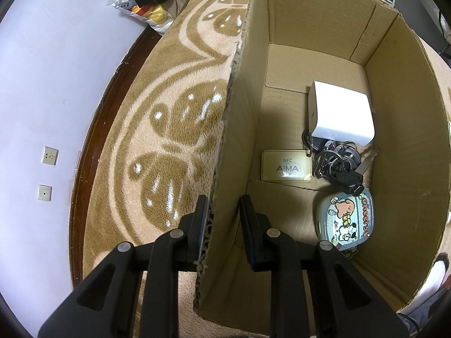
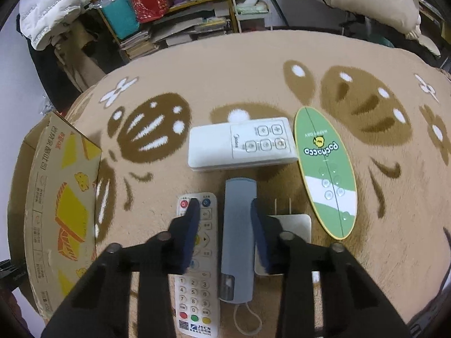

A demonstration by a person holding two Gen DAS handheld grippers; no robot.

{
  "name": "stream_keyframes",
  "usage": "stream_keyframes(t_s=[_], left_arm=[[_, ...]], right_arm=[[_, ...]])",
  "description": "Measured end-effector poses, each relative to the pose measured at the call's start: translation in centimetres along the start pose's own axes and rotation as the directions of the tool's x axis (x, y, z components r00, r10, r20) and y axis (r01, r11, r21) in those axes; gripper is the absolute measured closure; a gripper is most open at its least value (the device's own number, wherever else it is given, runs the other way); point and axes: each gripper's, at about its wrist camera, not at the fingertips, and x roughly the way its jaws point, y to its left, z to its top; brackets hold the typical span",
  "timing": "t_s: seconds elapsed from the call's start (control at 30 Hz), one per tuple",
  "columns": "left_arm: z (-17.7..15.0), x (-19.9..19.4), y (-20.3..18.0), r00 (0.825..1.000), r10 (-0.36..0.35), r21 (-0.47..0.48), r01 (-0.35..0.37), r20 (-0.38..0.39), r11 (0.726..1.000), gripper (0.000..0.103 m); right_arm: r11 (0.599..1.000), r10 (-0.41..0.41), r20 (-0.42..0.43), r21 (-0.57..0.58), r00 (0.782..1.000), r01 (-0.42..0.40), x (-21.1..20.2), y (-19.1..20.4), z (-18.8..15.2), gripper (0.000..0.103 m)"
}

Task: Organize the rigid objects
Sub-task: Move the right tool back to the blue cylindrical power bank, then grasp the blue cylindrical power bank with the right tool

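In the left wrist view my left gripper (image 1: 224, 219) is shut on the left wall of an open cardboard box (image 1: 245, 112), one finger outside and one inside. Inside lie a white adapter (image 1: 341, 112), a bunch of keys (image 1: 335, 163), a cream NFC card (image 1: 286, 166) and a cartoon "Cheers" case (image 1: 345, 222). In the right wrist view my right gripper (image 2: 225, 214) points down over a blue-grey stick-shaped device (image 2: 238, 253) with a white cord loop. The right pad is at the device's edge. The left pad stands apart from it, over a white numbered remote (image 2: 197, 290).
On the brown patterned carpet a white charger plug (image 2: 293, 222) lies right of the blue-grey device. Beyond it lie a white air-conditioner remote (image 2: 242, 143) and a green oval Pochacco board (image 2: 327, 174). The cardboard box (image 2: 62, 197) stands at the left. Cluttered shelves rise behind.
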Motion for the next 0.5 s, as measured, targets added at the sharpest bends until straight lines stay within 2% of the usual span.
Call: stream_keyframes(t_s=[0.3,0.5], left_arm=[[0.0,0.0,0.0,1.0,0.001,0.001,-0.001,0.0,1.0,0.08],[-0.1,0.0,0.0,1.0,0.001,0.001,-0.001,0.0,1.0,0.08]], right_arm=[[1.0,-0.02,-0.003,-0.002,1.0,0.02,0.9,-0.2,0.2,0.07],[1.0,-0.019,-0.046,0.017,0.999,0.02,2.6,-0.9,0.5,0.071]])
